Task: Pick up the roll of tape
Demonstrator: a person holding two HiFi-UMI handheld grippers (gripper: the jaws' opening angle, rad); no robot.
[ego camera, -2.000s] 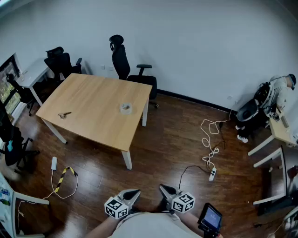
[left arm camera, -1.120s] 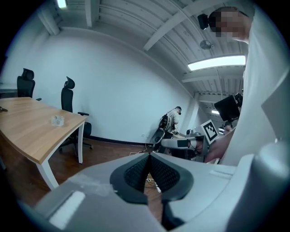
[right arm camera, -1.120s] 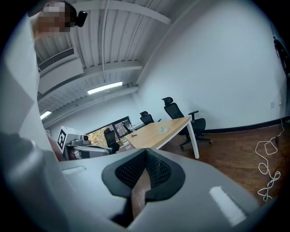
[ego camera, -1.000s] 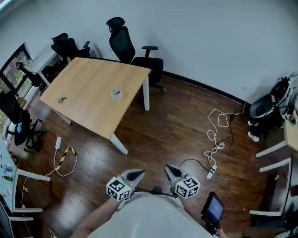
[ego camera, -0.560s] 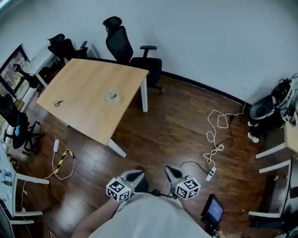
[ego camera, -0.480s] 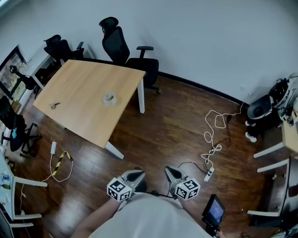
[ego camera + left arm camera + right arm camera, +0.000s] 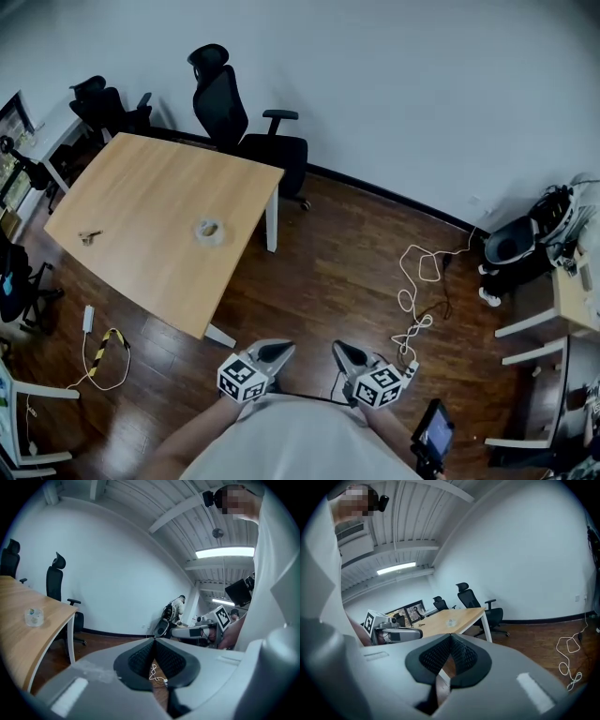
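Pale wooden surface (image 7: 141, 234) with small clear roll of tape (image 7: 208, 230).
Left gripper (image 7: 275, 351), right gripper (image 7: 341, 352) pressed together, empty; handles hidden behind person's torso (image 7: 291, 441).

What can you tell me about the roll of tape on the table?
The roll of tape is a small pale ring that looks translucent. It lies flat with its hole facing up on the light wooden table, in the half nearer the white leg at the table's right corner and well in from the edges. Only the tabletop touches it, and nothing lies close beside it.

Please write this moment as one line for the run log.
left gripper: shut, empty | right gripper: shut, empty | tape: on table, untouched, far from both
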